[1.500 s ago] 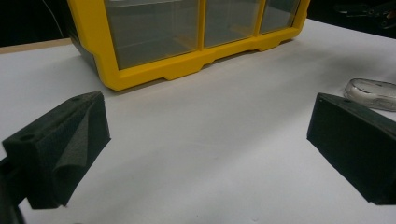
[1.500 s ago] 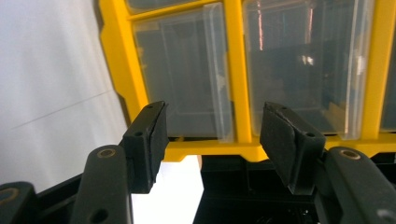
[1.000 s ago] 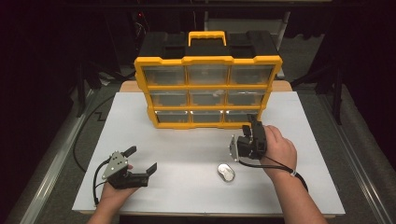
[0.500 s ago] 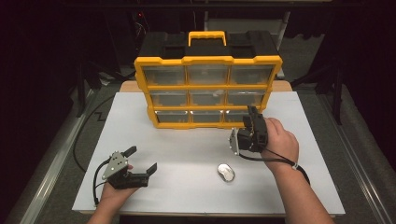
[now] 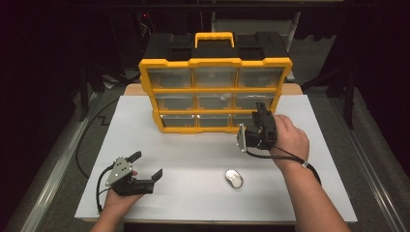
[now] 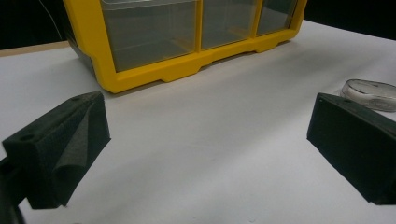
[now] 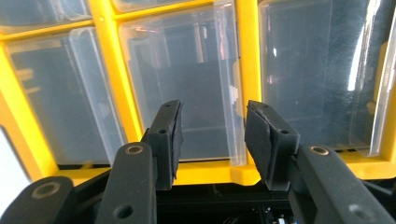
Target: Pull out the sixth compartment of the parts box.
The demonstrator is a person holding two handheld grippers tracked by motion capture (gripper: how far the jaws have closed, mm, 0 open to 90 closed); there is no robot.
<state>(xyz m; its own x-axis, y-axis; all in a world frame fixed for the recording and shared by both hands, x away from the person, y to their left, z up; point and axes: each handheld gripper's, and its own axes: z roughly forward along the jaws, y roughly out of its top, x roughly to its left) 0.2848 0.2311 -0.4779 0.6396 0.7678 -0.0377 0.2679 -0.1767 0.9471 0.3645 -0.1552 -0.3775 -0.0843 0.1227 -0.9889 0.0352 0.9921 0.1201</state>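
White tabletop [image 5: 203, 159] in a dark room bears one yellow nine-drawer organizer [image 5: 215, 89] and one small silver object [image 5: 234, 178]. Left gripper [image 5: 145, 169] rests gaping; right gripper [image 5: 261, 112], jaws narrowing around nothing, faces the lower-right drawers.

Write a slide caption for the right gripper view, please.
Right gripper, fingers apart and empty, faces the clear drawers of a yellow organizer.

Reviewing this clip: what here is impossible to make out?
- Drawer contents: high view, organizer too far off; right gripper view, glare on the clear drawer fronts.
- Small silver object: too small in the high view; in the left gripper view partly behind a jaw.
- Right hand-held gripper: contact with the drawers unclear.
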